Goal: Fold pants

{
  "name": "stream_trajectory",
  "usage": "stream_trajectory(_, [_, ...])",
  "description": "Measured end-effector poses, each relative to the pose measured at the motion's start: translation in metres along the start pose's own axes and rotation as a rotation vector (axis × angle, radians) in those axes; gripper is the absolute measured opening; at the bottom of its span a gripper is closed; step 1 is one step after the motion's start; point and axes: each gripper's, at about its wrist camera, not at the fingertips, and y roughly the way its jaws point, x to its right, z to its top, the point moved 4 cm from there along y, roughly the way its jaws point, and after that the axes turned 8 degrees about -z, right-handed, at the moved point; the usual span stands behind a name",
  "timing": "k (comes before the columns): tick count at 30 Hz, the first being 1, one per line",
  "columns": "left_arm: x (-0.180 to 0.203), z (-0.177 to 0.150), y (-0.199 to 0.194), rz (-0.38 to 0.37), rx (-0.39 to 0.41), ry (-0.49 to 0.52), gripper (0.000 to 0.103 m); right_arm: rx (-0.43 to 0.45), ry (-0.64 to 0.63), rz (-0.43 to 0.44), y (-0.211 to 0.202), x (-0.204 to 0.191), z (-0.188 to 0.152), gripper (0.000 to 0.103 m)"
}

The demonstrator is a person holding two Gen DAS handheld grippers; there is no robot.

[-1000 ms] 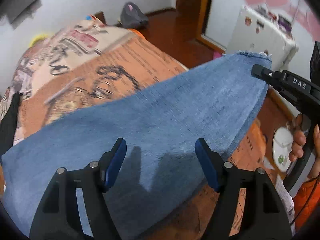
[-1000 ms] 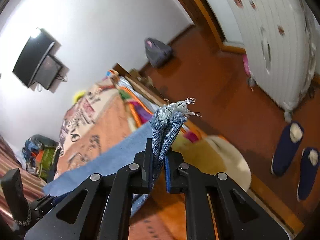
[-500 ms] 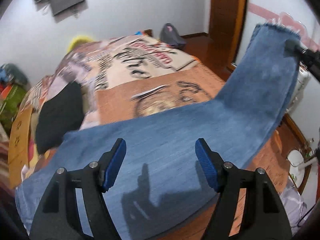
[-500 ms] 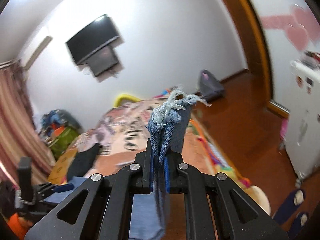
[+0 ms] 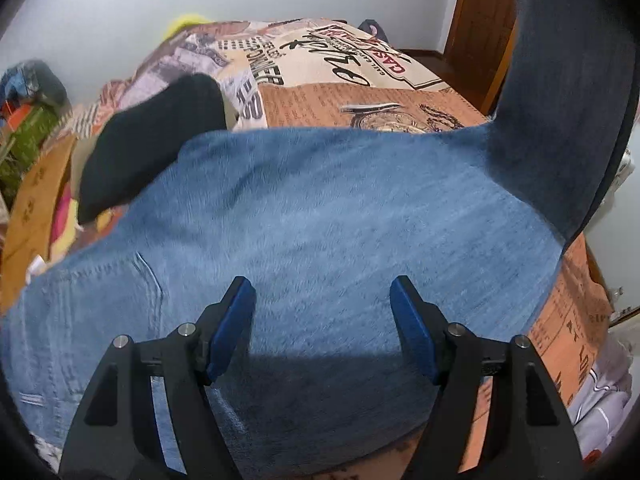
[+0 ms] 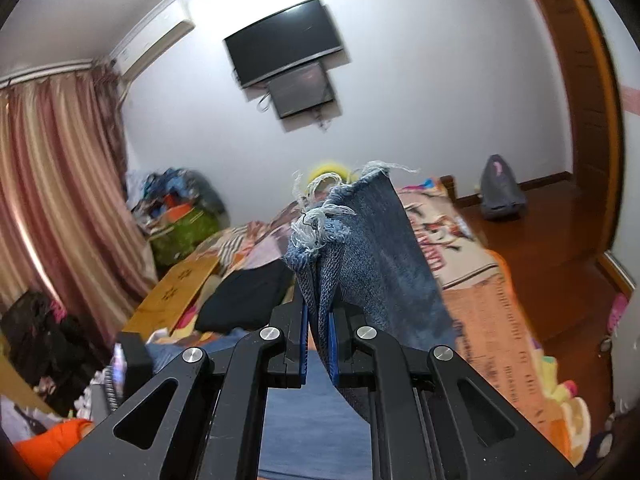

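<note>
- Lying across the near part of the bed (image 5: pixel 360 100), the blue jeans (image 5: pixel 320 220) cover most of the printed bedspread from the left edge toward the right edge.
- Waist end with stitched seams and a pocket line sits at the near left corner of the bed; fabric there is flat on the cover.
- Leg end rises off the bed near the right edge and runs up out of the left wrist view as a dark, shaded band.
- Left gripper (image 5: pixel 322 324): jaws spread wide, blue pads apart, nothing between them. It hovers above the mid-section of the jeans; contact with the denim cannot be told. Its shadow falls on the cloth just below.
- Right gripper (image 6: pixel 318 344): jaws pressed together on the frayed hem of the jeans, layers of denim pinched between the blue pads, white threads sticking up past the fingertips.
- From the pinch, the leg hangs down on the gripper's right side toward the bed.
- Black garment (image 5: pixel 152 140) lies on the bed beyond the jeans, toward the far left corner, partly tucked under the denim edge.
- Wall-mounted television (image 6: pixel 284 40) hangs over the far end of the bed; striped curtain (image 6: pixel 52 200) at left; wooden door frame (image 6: pixel 592 100) at right.
- Clutter pile sits by the curtain, blurred.
</note>
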Motion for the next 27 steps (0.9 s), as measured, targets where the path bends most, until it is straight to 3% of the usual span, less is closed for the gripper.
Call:
stream_trajectory(7, [-0.022, -0.008, -0.023, -0.007, 0.058, -0.057, 0.072, -0.111, -0.074, 0.086, 0.034, -0.051, -0.029, 0.007])
stream_trajectory(13, [-0.052, -0.011, -0.048, 0.063, 0.107, -0.107, 0.072, -0.237, -0.126, 0.161, 0.056, -0.08, -0.068, 0.007])
stream_trajectory(20, [-0.071, -0.007, -0.068, 0.093, 0.152, -0.158, 0.072, -0.385, -0.213, 0.235, 0.077, -0.114, -0.117, 0.008])
stream_trajectory(23, [-0.072, -0.003, -0.075, 0.099, 0.171, -0.161, 0.072, -0.448, -0.247, 0.234, 0.085, -0.119, -0.138, 0.009])
stream_trajectory(27, [-0.066, 0.005, -0.08, 0.092, 0.187, -0.156, 0.072, -0.514, -0.183, 0.261, 0.089, -0.111, -0.146, 0.016])
